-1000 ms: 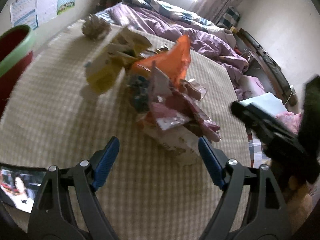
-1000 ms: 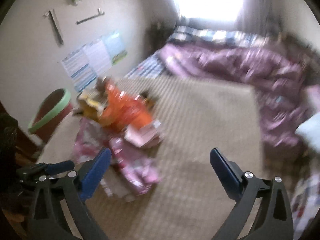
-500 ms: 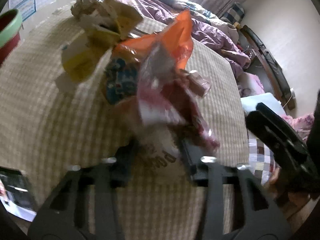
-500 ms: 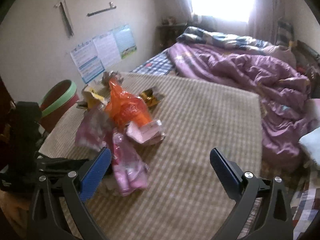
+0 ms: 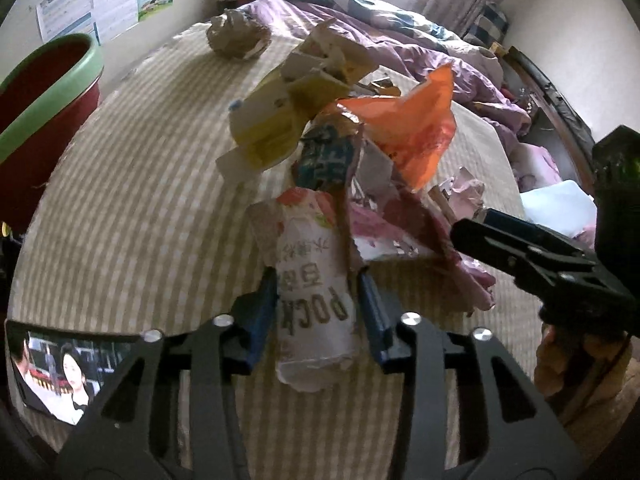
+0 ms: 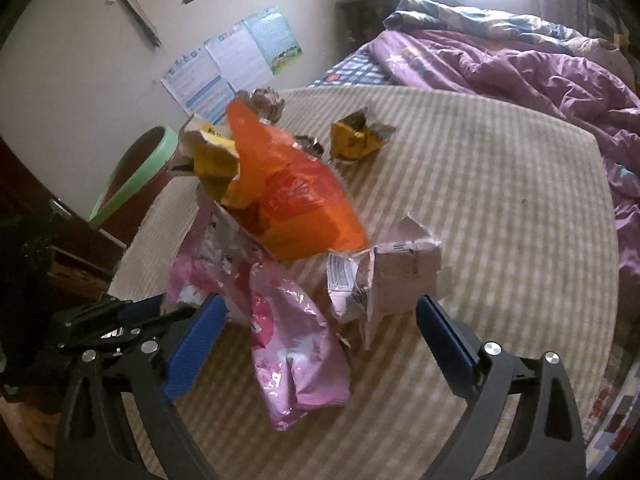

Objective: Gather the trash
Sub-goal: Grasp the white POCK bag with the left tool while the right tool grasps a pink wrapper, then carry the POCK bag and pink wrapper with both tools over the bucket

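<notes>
The left gripper (image 5: 316,312) is pinching the near end of a white wrapper (image 5: 314,280), its blue pads pressing both sides; its jaws have just been closing and then easing slightly open. The wrapper is carrying upside-down lettering, of which "POCK" is readable; the other characters are too blurred to read. Directly beyond the pads, the rest of the trash pile is lying on a checked mat (image 5: 132,200): a teal packet (image 5: 326,156), an orange bag (image 5: 416,128) standing up behind it, a yellow-and-white carton (image 5: 276,120) to the far left of it, and pink wrappers (image 5: 400,220) to the right. Farther out, a crumpled brown paper ball (image 5: 236,36) is sitting apart from the pile. A red bin with a green rim (image 5: 44,92) is standing off the mat's left edge. A screen showing people (image 5: 56,364) is lying near the left finger.

The right gripper (image 6: 318,332) is hanging spread wide, its jaws having just been closing a little, with nothing pressed between them. A pink foil bag (image 6: 296,356) is lying between its fingers, and a torn pale wrapper (image 6: 388,276) is lying just ahead of the right finger. A yellow crumpled packet (image 6: 356,140) is lying beyond the orange bag, apart from it. Purple bedding (image 6: 520,64) is bordering the mat's far side. Wall posters (image 6: 232,60) are illegible.
</notes>
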Available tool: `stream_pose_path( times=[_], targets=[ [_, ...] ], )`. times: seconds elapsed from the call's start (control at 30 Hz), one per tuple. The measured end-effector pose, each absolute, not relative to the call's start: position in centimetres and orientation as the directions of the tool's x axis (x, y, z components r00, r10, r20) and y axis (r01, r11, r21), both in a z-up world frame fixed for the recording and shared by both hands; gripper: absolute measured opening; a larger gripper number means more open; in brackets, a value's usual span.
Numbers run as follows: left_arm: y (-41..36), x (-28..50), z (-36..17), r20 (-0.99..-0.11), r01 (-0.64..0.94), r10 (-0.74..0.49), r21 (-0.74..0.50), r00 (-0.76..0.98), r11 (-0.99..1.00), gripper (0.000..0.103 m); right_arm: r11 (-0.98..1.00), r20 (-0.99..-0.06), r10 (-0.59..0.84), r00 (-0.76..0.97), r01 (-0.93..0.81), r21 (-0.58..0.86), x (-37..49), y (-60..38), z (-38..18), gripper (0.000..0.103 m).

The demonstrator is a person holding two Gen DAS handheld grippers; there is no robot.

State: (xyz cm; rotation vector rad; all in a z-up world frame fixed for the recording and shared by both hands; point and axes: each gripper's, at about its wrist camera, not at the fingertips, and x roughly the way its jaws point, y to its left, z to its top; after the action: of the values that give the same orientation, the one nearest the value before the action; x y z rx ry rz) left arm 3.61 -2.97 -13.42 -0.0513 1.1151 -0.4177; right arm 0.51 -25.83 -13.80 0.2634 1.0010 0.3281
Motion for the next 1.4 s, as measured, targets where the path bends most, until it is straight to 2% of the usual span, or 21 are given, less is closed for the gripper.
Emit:
stream_pose_path(
  times=[0.13,0.23,0.3,0.37,0.87,1.17,1.4],
  targets=[
    [-3.3,3.6,-14.0,-0.870,0.297,-0.339,-0.238,0.359,0.925,0.041,0.914,-0.788,0.403,0.465,-0.164,0.371,0.6,-24.8,-14.5,0.081],
    [-3.1,3.7,-14.1,-0.871,0.287,-0.339,-0.243,0.356,0.927,0.039,0.916,-0.803,0.401,0.440,-0.182,0.357,0.5,-23.7,-15.0,0.066],
    [-2.9,3.7,-13.8,-0.866,0.284,-0.338,-0.242,0.367,0.928,0.036,0.920,-0.807,0.392,0.441,-0.182,0.348,0.4,-23.3,-15.2,0.050],
    [-2.5,3.7,-13.3,-0.857,0.282,-0.340,-0.241,0.388,0.929,0.035,0.915,-0.793,0.403,0.456,-0.172,0.365,0.1,-23.4,-14.9,0.043],
    [-0.3,3.2,-7.7,-0.759,0.295,-0.363,-0.233,0.540,0.927,0.034,0.895,-0.678,0.428,0.597,-0.175,0.411,-2.3,-22.2,-9.1,0.041],
    [2.1,3.4,-6.9,-0.734,0.303,-0.407,-0.281,0.544,0.911,0.034,0.916,-0.685,0.381,0.620,-0.156,0.369,-1.9,-19.4,-8.1,0.041],
    [4.8,4.2,-6.5,-0.716,0.349,-0.452,-0.301,0.532,0.887,0.034,0.922,-0.679,0.308,0.666,-0.032,0.387,-1.5,-18.9,-7.7,0.040]
  ],
)
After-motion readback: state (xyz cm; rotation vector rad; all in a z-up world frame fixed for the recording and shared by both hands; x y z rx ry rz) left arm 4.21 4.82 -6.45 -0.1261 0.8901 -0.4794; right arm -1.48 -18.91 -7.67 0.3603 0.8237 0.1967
